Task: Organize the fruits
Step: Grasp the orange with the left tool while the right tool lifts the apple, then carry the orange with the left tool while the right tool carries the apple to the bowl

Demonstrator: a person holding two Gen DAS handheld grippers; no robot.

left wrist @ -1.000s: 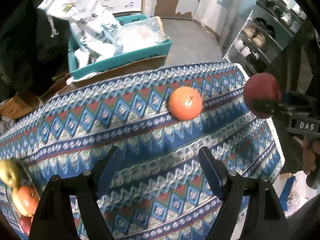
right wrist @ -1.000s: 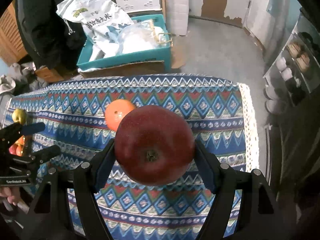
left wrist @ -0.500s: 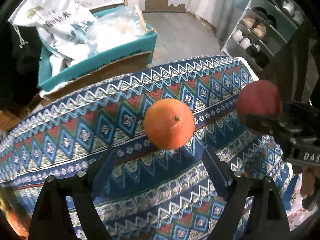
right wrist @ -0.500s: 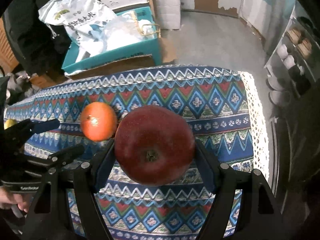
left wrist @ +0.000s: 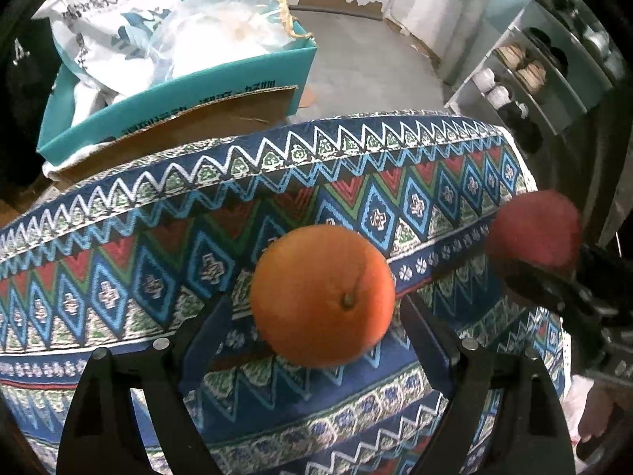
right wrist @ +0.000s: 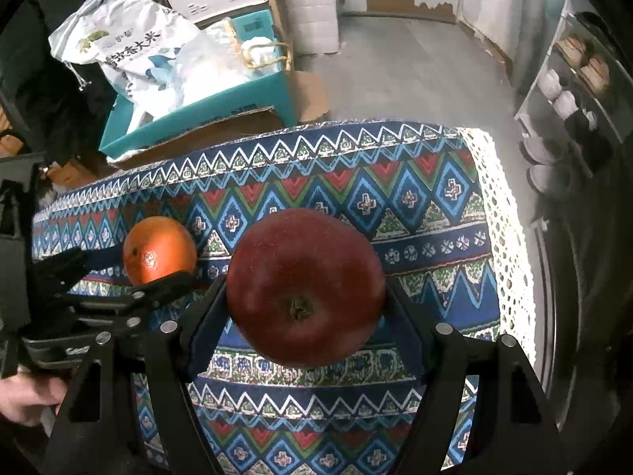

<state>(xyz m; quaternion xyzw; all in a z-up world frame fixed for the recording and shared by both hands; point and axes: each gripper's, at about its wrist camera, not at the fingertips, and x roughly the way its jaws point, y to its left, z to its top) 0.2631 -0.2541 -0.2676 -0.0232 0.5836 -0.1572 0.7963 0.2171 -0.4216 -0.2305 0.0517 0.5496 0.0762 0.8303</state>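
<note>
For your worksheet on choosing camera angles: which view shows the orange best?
The left wrist view: the orange sits large and central, whole, with its stem end visible, between the open fingers of the left gripper. In the right wrist view the orange is smaller, off to the left, its lower edge hidden by a left gripper finger.

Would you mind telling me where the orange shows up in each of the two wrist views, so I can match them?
Left wrist view: the orange sits just below centre on the patterned tablecloth, between the open jaws of the left gripper.
Right wrist view: the orange is at left of centre, beside the red apple.
Shared landmark: the teal box beyond the table's far edge, also at upper left in the right view.
</note>
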